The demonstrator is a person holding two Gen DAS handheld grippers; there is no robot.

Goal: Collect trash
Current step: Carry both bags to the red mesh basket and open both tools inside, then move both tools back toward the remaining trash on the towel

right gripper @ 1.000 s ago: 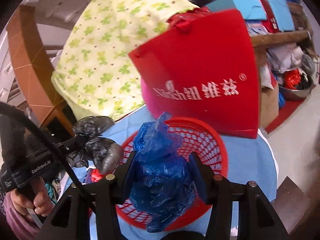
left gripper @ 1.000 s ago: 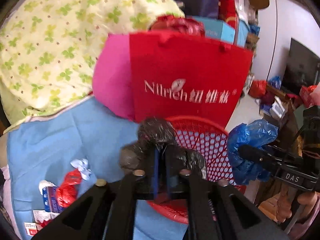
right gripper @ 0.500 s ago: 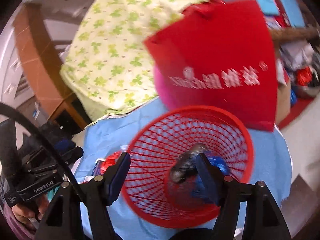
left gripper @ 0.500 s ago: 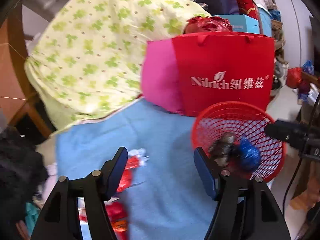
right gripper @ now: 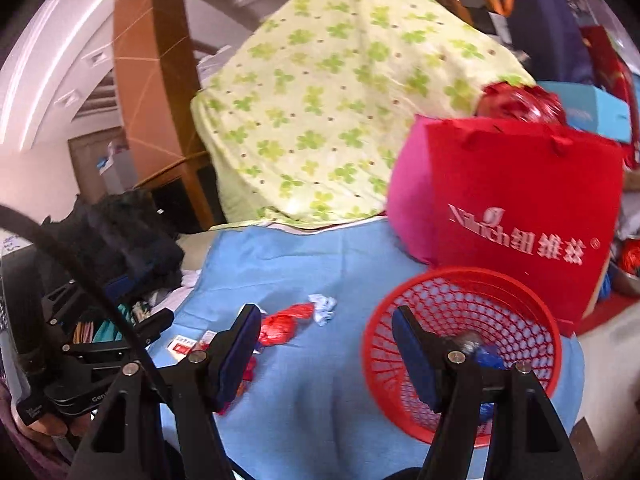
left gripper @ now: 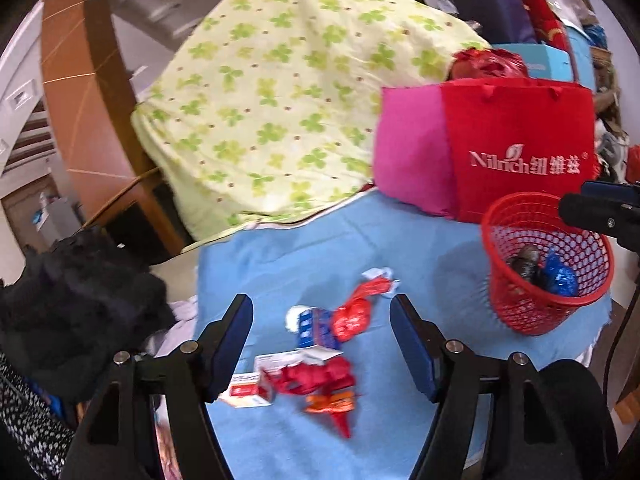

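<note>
Two grippers hang over a blue cloth (left gripper: 280, 264), both tilted a little downward with nothing between their pads. The left gripper (left gripper: 321, 342) stands wide, its jaws framing the scattered trash below it: a red crumpled wrapper (left gripper: 352, 318), a blue-and-white packet (left gripper: 316, 330), a small red-and-white box (left gripper: 248, 390), more red wrappers (left gripper: 316, 376) and a bit of white paper (left gripper: 380, 274), all lying loose on the cloth. The right gripper (right gripper: 326, 346) is spread about as wide and empty; its right finger (right gripper: 414, 356) stands in front of the red mesh basket (right gripper: 532, 312), its left one near the wrappers. The basket sits upright at the cloth's right side, and inside it lie a dark grey bag (left gripper: 526, 266) and a blue bag (left gripper: 562, 278), touching each other. Just behind the basket stands a red shopping bag (left gripper: 520, 136) with white lettering, a pink cushion (left gripper: 408, 152) pressed against its left side, and a clover-print quilt (left gripper: 280, 100) piled behind those. In the right wrist view a hand (right gripper: 52, 428) grips the left tool's handle at the lower left, with a black cable (right gripper: 80, 276) arcing across in front of it.
</note>
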